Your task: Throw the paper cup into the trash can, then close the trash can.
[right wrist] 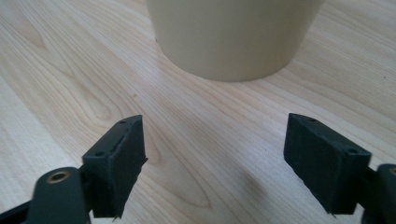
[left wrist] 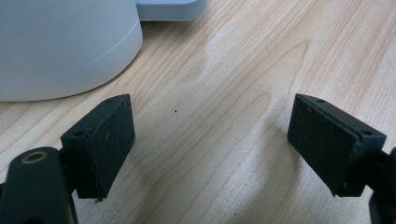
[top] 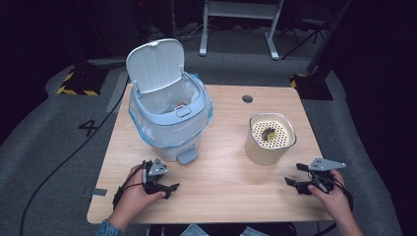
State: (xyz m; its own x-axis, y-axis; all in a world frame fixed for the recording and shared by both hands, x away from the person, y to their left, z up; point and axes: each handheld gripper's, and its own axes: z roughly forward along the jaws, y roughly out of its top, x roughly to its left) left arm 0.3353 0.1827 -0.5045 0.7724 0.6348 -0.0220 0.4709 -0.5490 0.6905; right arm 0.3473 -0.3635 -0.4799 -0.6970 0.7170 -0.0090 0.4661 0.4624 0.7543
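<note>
A white pedal bin (top: 167, 120) with its lid (top: 156, 64) up and a blue liner stands on the wooden table (top: 221, 172) at the left; its wall (left wrist: 60, 46) is close ahead in the left gripper view. A beige round container (top: 269, 138) with a perforated top and a dark item inside stands at the right; its base (right wrist: 233, 37) is just ahead in the right gripper view. My left gripper (top: 169, 188) rests low over the table's front left, open, nothing between its pads (left wrist: 105, 140). My right gripper (top: 294, 181) sits at the front right, open and empty.
A round cable hole (top: 247, 99) lies near the table's far edge. The bin's foot pedal (top: 187, 156) juts toward the front. A white desk frame (top: 241, 19) stands on the dark grey floor behind, with black-and-yellow tape (top: 76, 91) at the left.
</note>
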